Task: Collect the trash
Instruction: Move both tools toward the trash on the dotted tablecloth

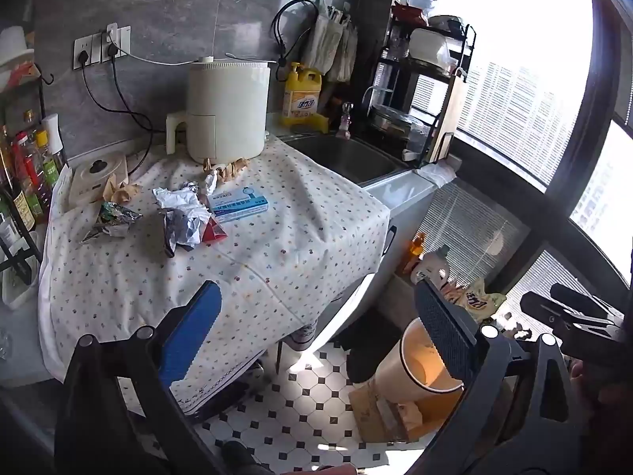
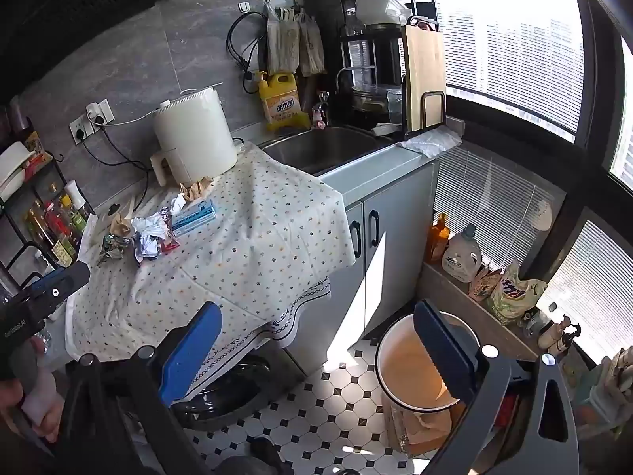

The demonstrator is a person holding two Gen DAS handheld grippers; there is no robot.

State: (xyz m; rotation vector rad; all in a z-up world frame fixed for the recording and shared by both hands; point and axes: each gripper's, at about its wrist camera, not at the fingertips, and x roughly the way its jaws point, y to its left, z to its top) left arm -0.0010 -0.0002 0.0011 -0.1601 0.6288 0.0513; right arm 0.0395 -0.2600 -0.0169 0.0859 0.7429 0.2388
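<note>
Trash lies on the dotted tablecloth (image 1: pixel 277 237): crumpled white paper (image 1: pixel 180 202), a foil wrapper (image 1: pixel 114 219), a small red packet (image 1: pixel 213 232), a blue and white box (image 1: pixel 238 202) and brown paper scraps (image 1: pixel 227 167). The same pile shows in the right wrist view (image 2: pixel 152 233). A cream waste bin (image 1: pixel 419 360) stands on the tiled floor, also in the right wrist view (image 2: pixel 407 364). My left gripper (image 1: pixel 316 328) is open and empty, held back from the table. My right gripper (image 2: pixel 316 352) is open and empty, above the floor between table and bin.
A white air fryer (image 1: pixel 225 111) stands at the back of the table. A sink (image 1: pixel 344 158), a yellow detergent bottle (image 1: pixel 300 95) and a dish rack (image 1: pixel 423 79) are to the right. Sauce bottles (image 1: pixel 27 174) line the left. Bottles and bags sit on the window ledge (image 2: pixel 486 277).
</note>
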